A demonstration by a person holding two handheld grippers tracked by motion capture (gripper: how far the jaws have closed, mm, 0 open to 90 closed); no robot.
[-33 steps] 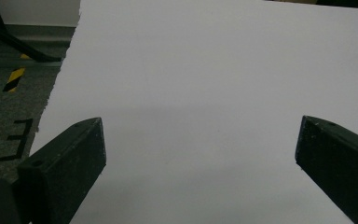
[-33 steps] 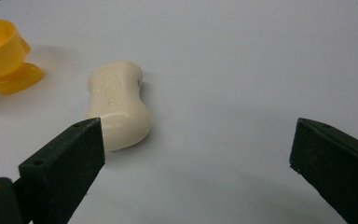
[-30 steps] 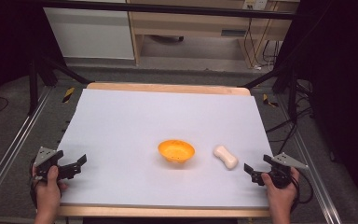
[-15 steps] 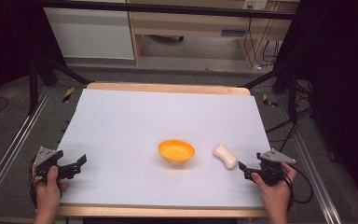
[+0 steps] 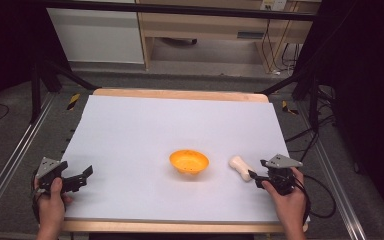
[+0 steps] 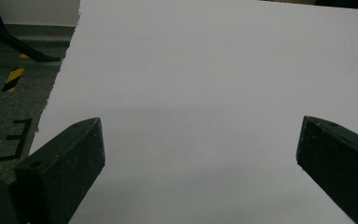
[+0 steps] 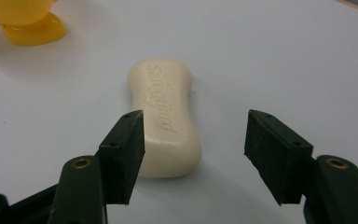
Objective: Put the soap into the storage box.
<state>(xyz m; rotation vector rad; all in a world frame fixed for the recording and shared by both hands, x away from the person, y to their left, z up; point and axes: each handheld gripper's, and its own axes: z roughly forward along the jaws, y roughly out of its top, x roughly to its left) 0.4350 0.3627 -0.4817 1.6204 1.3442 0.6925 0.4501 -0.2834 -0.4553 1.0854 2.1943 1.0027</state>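
Soap [image 7: 165,119] lies flat on the white table cover [image 5: 180,130], a cream bar with "Safeguard" pressed into its top, the letters running along its length and plain to read in the right gripper view. The right gripper [image 7: 193,149] sits at the near end of the bar; its jaws have just been closing and now stand fairly narrow, the bar's near end partly behind the left jaw, the pads not pressing on it. In the high view that right gripper [image 5: 252,175] is at about four o'clock from the orange bowl [image 5: 189,161], with the soap [image 5: 241,167] between the two, near the bowl but apart from it. In the right gripper view the bowl [image 7: 25,21] is cut off at the upper left corner, leaving little more than its foot. The left gripper [image 5: 82,175] rests at about eight o'clock near the cover's edge, jaws wide over bare cover. A wooden cabinet [image 5: 205,25] stands beyond the table; a small label on it is too small to read.
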